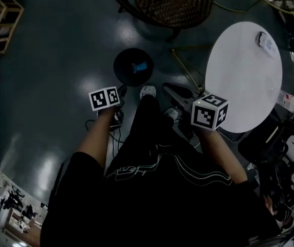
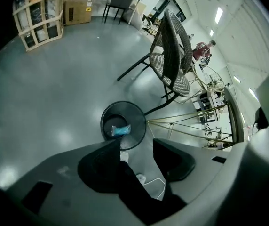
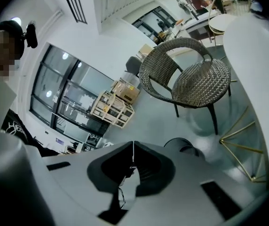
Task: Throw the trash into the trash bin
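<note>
The black round trash bin [image 1: 133, 67] stands on the grey floor in front of my feet. A blue packet of trash [image 1: 139, 66] lies inside it. My left gripper [image 1: 120, 92] hangs just near of the bin's rim, pointing steeply down. In the left gripper view the bin [image 2: 107, 118] and the blue packet [image 2: 121, 131] show beyond the left gripper [image 2: 137, 145], which is open with nothing held; only my leg and shoe show through the gap. My right gripper [image 1: 173, 89] is right of the bin. In its own view the right gripper [image 3: 133, 146] is shut and empty, with the bin [image 3: 181, 147] beyond.
A white round table [image 1: 244, 76] on gold legs stands to the right, with a small item [image 1: 266, 41] at its far side. A wicker chair [image 1: 167, 4] is beyond the bin. A wooden shelf [image 1: 3, 22] sits far left. Cables lie near my shoes [image 1: 147, 91].
</note>
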Motion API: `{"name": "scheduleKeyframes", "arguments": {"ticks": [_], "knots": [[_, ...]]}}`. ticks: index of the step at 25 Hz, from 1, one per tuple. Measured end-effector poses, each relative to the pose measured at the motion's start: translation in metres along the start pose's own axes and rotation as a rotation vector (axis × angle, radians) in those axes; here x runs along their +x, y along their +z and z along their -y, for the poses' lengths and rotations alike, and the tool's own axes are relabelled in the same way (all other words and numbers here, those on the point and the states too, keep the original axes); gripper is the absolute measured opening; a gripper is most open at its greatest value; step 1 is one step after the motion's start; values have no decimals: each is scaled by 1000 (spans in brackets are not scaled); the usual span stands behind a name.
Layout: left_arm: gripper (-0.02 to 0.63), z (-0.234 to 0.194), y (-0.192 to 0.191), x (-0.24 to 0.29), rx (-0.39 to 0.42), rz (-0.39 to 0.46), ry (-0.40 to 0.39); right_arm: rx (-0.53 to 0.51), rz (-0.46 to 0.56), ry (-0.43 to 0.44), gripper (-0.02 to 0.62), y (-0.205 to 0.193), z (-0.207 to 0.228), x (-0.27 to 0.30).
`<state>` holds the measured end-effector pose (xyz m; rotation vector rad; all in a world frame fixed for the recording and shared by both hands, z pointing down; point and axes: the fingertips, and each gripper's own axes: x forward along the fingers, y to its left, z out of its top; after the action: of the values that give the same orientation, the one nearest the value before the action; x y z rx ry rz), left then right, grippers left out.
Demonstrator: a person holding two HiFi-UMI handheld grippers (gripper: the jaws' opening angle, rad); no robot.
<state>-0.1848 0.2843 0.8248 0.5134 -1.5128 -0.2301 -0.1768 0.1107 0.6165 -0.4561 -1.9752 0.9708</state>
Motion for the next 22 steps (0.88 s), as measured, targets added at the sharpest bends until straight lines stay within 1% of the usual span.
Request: {"name": "scheduleKeyframes", "arguments": {"ticks": [2,3,5,7,10,12,14,17,20,22], "knots": [[213,15,-2,-12,-5,52,-19,-13,17,-7,35,-2,-2,-13],[213,28,-5,-18,-8,79,-41,-19,26,-10,35,-3,-3,-20],[213,60,-9,-30,-6,132,-111,-31,45,-14,35,-5,-4,-37],[211,100,-9,-44,23,186,-191,-46,73,-20,35,-5,-4,-56],[189,159,-7,-74,128,257,-290,-66,130,-26,35,-6,-8,-88],[157,197,-10,-102,205,298,-348,-73,168,-26,35,-10,-15,-111],[123,231,-14,-131,262,344,-404,-80,206,-19,35,-15,-26,-135],[69,284,-20,-172,369,420,-463,-105,272,-12,35,-16,-39,-178],[52,346,-29,-206,498,486,-531,-137,358,-20,35,-12,-47,-227],[37,383,-44,-227,556,502,-589,-148,411,-26,35,-15,-53,-259]]}}
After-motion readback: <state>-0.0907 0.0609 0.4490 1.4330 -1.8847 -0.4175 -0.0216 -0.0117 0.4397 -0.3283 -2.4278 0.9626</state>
